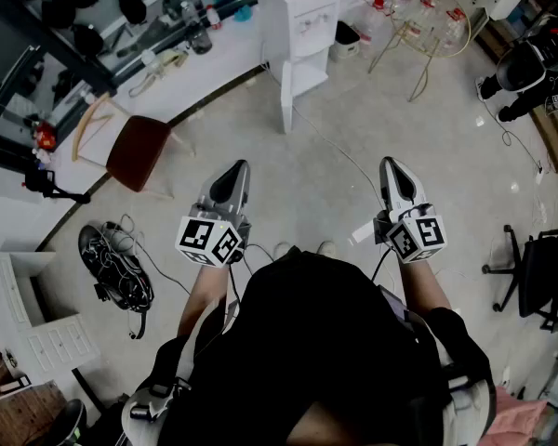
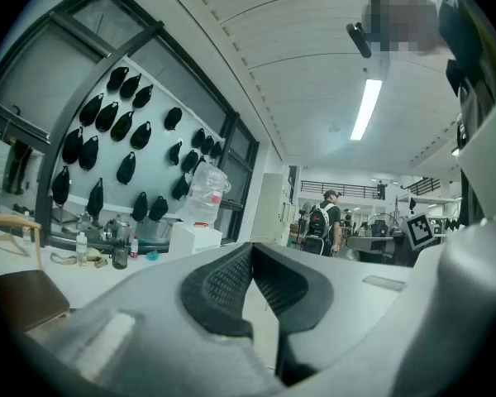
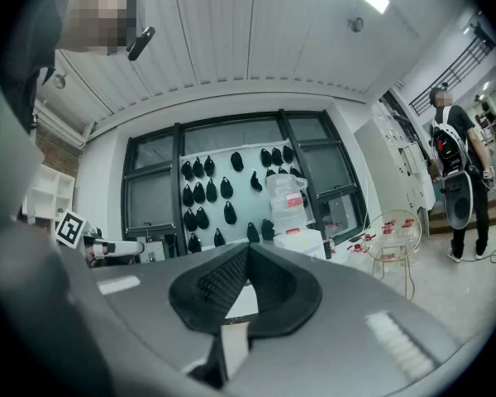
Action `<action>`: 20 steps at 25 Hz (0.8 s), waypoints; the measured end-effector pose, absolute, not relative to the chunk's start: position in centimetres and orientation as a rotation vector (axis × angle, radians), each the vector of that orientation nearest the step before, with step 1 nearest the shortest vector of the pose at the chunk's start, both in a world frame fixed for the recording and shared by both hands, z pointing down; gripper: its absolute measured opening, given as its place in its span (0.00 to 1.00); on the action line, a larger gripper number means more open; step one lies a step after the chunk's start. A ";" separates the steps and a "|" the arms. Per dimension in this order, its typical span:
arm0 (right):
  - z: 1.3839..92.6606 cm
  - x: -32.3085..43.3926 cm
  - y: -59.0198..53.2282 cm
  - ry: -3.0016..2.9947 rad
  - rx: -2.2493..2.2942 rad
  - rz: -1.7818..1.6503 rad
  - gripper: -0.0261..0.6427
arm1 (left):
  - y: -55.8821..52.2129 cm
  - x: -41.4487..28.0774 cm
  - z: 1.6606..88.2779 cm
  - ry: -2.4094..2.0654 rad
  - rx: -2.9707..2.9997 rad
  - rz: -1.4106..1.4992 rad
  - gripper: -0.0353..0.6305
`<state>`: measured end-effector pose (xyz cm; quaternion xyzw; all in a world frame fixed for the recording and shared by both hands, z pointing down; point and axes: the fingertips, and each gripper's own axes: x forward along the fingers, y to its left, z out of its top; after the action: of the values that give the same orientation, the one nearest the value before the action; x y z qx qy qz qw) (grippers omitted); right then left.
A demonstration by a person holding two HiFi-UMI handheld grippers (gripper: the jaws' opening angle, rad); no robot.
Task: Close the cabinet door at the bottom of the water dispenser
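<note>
I hold the left gripper (image 1: 232, 170) and right gripper (image 1: 393, 167) level, each with its jaws pressed together on nothing. Ahead and well apart from both stands the water dispenser (image 1: 298, 17), its bottom cabinet door (image 1: 286, 98) swung open.

Cabinet door (image 1: 285, 98), water dispenser (image 2: 195, 236) base hidden behind left gripper (image 2: 252, 251), right gripper (image 3: 248, 251) in own views

Left gripper (image 1: 231, 177) and right gripper (image 1: 395, 172) held level, jaws together, empty.
</note>
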<state>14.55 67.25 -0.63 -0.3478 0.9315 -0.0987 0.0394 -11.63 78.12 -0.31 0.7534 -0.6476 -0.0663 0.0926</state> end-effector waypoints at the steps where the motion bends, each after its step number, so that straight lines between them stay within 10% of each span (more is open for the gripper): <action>1: -0.6 14.6 67.2 2.853 -1.067 -0.304 0.05 | 78.0 -11.5 -0.3 -1.918 2.240 -0.194 0.06; 20: -1.2 18.2 65.5 2.785 -1.124 -0.264 0.08 | 74.8 -8.4 -0.5 -1.928 2.305 -0.105 0.16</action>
<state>18.16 65.53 -1.24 -0.3721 0.9219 -0.0875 0.0634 -8.42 74.80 -0.46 0.7648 -0.6398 -0.0347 0.0671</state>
